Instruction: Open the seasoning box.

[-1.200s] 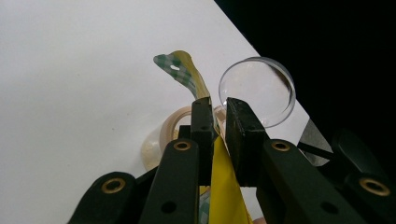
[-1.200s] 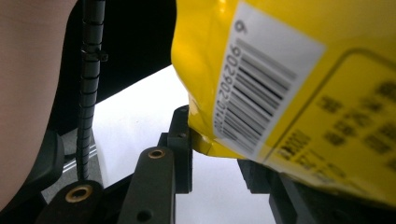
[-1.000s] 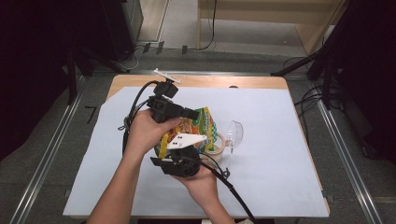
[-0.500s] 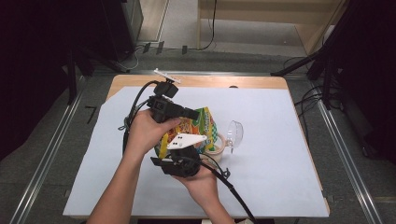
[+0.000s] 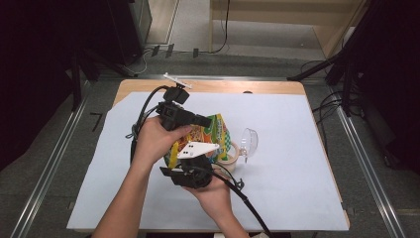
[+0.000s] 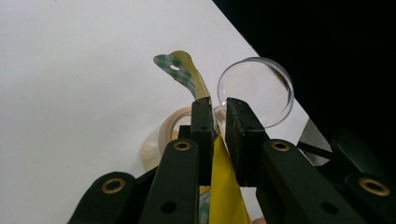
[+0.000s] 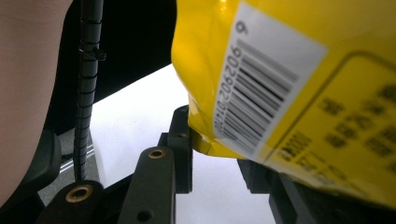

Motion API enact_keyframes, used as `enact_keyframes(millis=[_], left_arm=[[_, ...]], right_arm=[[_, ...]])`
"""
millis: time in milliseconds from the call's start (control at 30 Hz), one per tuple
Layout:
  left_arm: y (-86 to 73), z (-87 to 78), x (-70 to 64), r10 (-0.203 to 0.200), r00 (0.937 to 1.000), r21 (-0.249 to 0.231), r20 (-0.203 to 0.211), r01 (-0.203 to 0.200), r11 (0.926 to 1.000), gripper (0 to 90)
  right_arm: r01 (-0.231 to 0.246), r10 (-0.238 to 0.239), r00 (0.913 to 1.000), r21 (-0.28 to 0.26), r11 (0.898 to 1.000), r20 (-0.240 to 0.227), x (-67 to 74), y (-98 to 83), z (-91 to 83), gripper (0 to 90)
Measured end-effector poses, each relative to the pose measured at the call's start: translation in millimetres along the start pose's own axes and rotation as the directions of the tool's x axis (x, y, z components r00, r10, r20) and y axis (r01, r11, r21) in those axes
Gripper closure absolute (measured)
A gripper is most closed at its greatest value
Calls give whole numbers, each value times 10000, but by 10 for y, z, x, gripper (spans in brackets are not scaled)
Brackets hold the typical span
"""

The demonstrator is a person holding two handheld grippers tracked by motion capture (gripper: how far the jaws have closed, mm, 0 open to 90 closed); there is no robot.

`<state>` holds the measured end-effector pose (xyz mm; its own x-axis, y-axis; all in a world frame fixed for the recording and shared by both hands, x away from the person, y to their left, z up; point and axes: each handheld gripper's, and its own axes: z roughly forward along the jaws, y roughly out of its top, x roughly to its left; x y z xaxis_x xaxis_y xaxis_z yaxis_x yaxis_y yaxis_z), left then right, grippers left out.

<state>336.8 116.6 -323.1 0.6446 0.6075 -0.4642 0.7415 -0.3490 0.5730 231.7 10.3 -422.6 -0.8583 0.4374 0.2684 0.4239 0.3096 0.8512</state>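
High view: yellow snack bag (image 5: pixel 205 136) held above the middle of the white-covered table (image 5: pixel 297 198), between two hand-held grippers. Long axis of bag set obliquely, from near-left to far-right, one end toward the clear plastic cup (image 5: pixel 249 144), printed face up. Left gripper (image 5: pixel 205 120) at the far upper edge of the bag, gripped by the left hand (image 5: pixel 153 141); right gripper (image 5: pixel 195 166) at the near lower edge, gripped by the right hand (image 5: pixel 213 193), grey three-cornered plate uppermost. Cup lying on its side just beside the bag's far end, with a roll of tape (image 5: pixel 229 157) flat on the table between cup and bag.

Left gripper view: jaws of left gripper (image 6: pixel 218 122) drawn nearly together and clamped on the thin crimped edge of the snack bag (image 6: pixel 224 182); sealed strip, green-checked at its tip, rising past the jaws toward the cup (image 6: pixel 256 91), mouth facing the camera. Roll of tape (image 6: pixel 170 126) seen beyond the jaws.

Right gripper view: jaws of right gripper (image 7: pixel 219 154) partly closed on the lower corner of the snack bag (image 7: pixel 289 60); barcode panel facing the camera, bars running diagonally. Contact of the farther pad hidden behind the bag.
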Motion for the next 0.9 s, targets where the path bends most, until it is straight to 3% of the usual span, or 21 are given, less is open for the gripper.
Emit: enact_keyframes(millis=[900], left_arm=[[2,12,1,57,10000,4,5,-57,10000,820]], right_arm=[[59,-60,10000,71,10000,25,-14,-3,2,706]])
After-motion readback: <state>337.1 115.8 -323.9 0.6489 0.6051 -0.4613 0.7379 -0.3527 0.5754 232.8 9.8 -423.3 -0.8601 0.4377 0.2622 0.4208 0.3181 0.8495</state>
